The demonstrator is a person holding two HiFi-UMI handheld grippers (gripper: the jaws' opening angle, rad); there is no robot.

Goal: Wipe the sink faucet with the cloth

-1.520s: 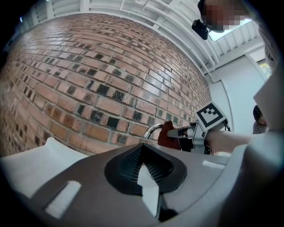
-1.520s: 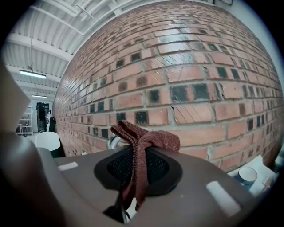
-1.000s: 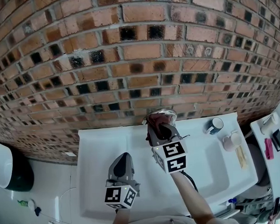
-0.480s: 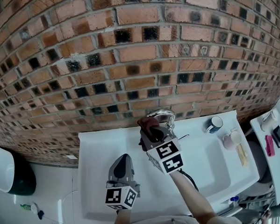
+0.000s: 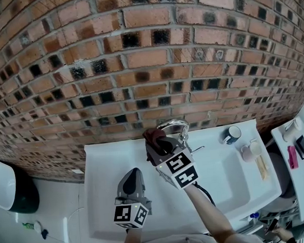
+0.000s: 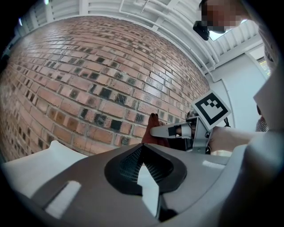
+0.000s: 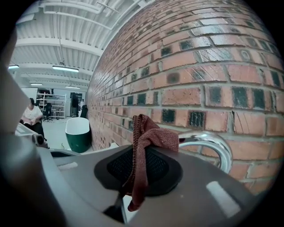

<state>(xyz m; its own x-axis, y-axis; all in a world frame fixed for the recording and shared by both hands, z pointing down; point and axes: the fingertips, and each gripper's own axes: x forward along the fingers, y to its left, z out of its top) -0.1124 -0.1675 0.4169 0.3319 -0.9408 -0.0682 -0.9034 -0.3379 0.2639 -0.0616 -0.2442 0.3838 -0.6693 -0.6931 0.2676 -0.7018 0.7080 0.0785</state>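
Note:
A chrome arched faucet (image 5: 176, 128) stands at the back of a white sink (image 5: 226, 175) against the brick wall. My right gripper (image 5: 154, 139) is shut on a dark red cloth (image 5: 154, 135) and holds it just left of the faucet's arch. In the right gripper view the cloth (image 7: 148, 142) drapes over the shut jaws, with the faucet's spout (image 7: 208, 144) curving off to the right. My left gripper (image 5: 133, 181) hovers over the sink's left part, shut and holding nothing. The left gripper view shows the cloth (image 6: 153, 131) and the right gripper's fingers (image 6: 171, 131) ahead.
A dark-rimmed mug (image 5: 233, 135) and a white cup (image 5: 250, 152) sit on the sink's right ledge. A white counter (image 5: 296, 151) with small items lies at the far right. A dark green tub (image 5: 13, 189) stands on the floor at left. The brick wall (image 5: 139, 68) rises directly behind the faucet.
My right gripper has slid leftward with the cloth, from over the faucet's arch to its left side. The left gripper has stayed put.

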